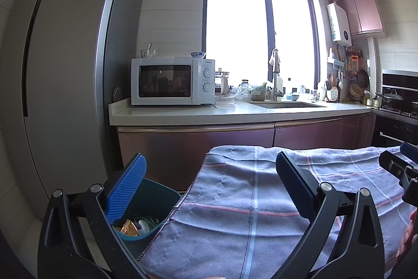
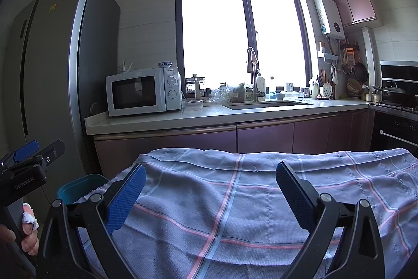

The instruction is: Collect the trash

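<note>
A teal trash bin stands on the floor at the table's left edge, with crumpled wrappers and paper inside. It also shows in the right wrist view, its contents hidden there. My left gripper is open and empty, held above the table's left edge, its left finger over the bin. My right gripper is open and empty above the checked tablecloth. The left gripper also shows at the far left of the right wrist view. No loose trash is visible on the cloth.
A tall grey fridge stands left of the bin. Behind the table runs a counter with a white microwave, a sink and clutter. A stove with a pot is at the right.
</note>
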Action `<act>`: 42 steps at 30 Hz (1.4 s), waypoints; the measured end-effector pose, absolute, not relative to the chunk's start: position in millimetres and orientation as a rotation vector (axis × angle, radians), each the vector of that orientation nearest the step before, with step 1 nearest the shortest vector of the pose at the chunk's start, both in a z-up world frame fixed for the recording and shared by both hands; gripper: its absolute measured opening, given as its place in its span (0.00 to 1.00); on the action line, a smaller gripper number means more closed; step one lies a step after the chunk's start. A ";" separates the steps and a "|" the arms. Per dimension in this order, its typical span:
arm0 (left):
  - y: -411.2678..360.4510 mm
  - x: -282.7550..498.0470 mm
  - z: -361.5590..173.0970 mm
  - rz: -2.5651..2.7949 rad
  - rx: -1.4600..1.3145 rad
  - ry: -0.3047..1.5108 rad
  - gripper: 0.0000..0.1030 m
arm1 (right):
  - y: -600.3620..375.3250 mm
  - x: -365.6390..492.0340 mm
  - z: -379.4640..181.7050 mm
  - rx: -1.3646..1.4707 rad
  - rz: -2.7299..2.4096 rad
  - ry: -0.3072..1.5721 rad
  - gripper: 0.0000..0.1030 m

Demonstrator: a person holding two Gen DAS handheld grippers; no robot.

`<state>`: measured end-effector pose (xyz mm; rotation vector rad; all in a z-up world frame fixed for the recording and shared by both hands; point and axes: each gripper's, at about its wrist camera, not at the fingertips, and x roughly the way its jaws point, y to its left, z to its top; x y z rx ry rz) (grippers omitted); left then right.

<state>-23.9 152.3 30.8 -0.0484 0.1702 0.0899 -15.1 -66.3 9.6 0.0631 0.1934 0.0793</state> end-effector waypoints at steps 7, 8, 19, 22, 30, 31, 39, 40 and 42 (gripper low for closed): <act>151.8 -23.3 30.3 0.089 -0.047 0.172 0.95 | -66.0 -16.1 9.4 0.064 0.076 0.191 0.93; 151.8 -23.5 30.0 0.089 -0.047 0.172 0.95 | -66.1 -16.4 9.2 0.066 0.076 0.191 0.93; 149.9 -21.3 26.1 0.083 -0.044 0.178 0.95 | -65.9 -16.8 7.9 0.066 0.070 0.193 0.93; 149.7 -20.6 27.2 0.083 -0.042 0.177 0.95 | -65.8 -16.3 8.4 0.067 0.070 0.192 0.93; 148.9 -16.5 27.2 0.075 -0.039 0.183 0.95 | -67.1 -15.8 8.9 0.068 0.068 0.192 0.93; 148.8 -16.2 27.1 0.074 -0.038 0.182 0.95 | -67.3 -15.8 8.9 0.067 0.068 0.192 0.93; 148.2 -13.1 27.2 0.066 -0.036 0.183 0.95 | -67.5 -16.7 9.5 0.068 0.064 0.192 0.93; 147.8 -12.7 27.6 0.066 -0.036 0.182 0.95 | -67.9 -16.7 9.4 0.069 0.063 0.193 0.93; 147.7 -11.4 27.1 0.065 -0.036 0.182 0.95 | -68.0 -16.9 9.3 0.070 0.061 0.192 0.93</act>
